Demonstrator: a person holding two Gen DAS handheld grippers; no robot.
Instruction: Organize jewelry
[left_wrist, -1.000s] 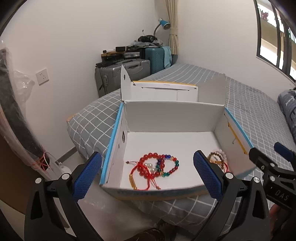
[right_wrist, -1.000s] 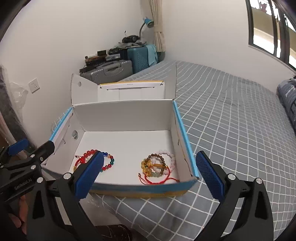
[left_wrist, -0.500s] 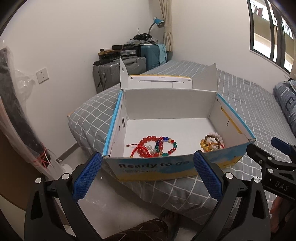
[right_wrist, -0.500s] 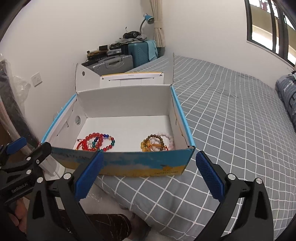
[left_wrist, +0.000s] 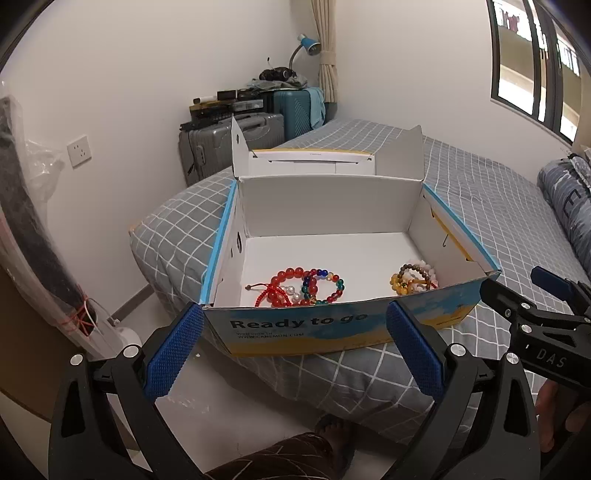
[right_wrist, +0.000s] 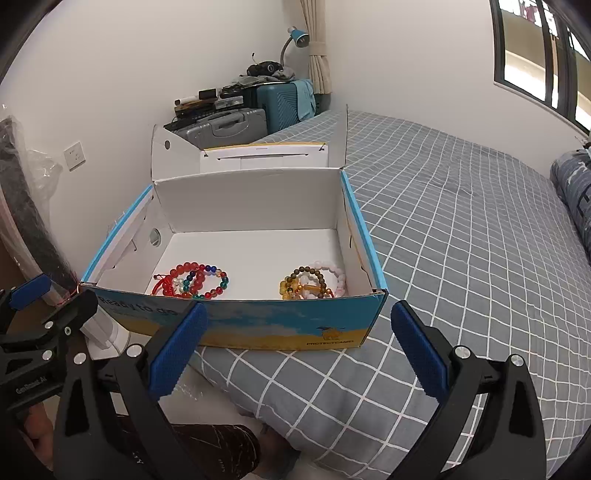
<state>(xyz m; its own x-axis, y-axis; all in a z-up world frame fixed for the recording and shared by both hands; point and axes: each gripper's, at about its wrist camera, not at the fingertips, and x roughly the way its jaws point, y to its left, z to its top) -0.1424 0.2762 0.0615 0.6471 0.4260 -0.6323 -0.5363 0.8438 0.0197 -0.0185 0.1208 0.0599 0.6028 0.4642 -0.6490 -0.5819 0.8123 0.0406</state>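
Observation:
An open cardboard box (left_wrist: 332, 330) (right_wrist: 280, 325) with a blue and yellow front stands on the corner of the bed. Inside, a pile of red and multicoloured bead bracelets (left_wrist: 299, 286) (right_wrist: 192, 279) lies at the front left. A pile of yellow, brown and pale pink bead bracelets (left_wrist: 413, 277) (right_wrist: 314, 282) lies at the front right. My left gripper (left_wrist: 293, 345) is open and empty, held back in front of the box. My right gripper (right_wrist: 295, 347) is open and empty, also short of the box front.
The bed (right_wrist: 461, 236) has a grey checked cover and stretches right. Suitcases (left_wrist: 236, 136) with clutter and a blue lamp stand in the far corner. A wrapped dark bundle (left_wrist: 33, 229) leans at the left wall. A person's leg (right_wrist: 207, 450) is below.
Both grippers have drawn back and lowered from over the box, so its printed front wall now shows. The bracelets have not moved. Both grippers stay open.

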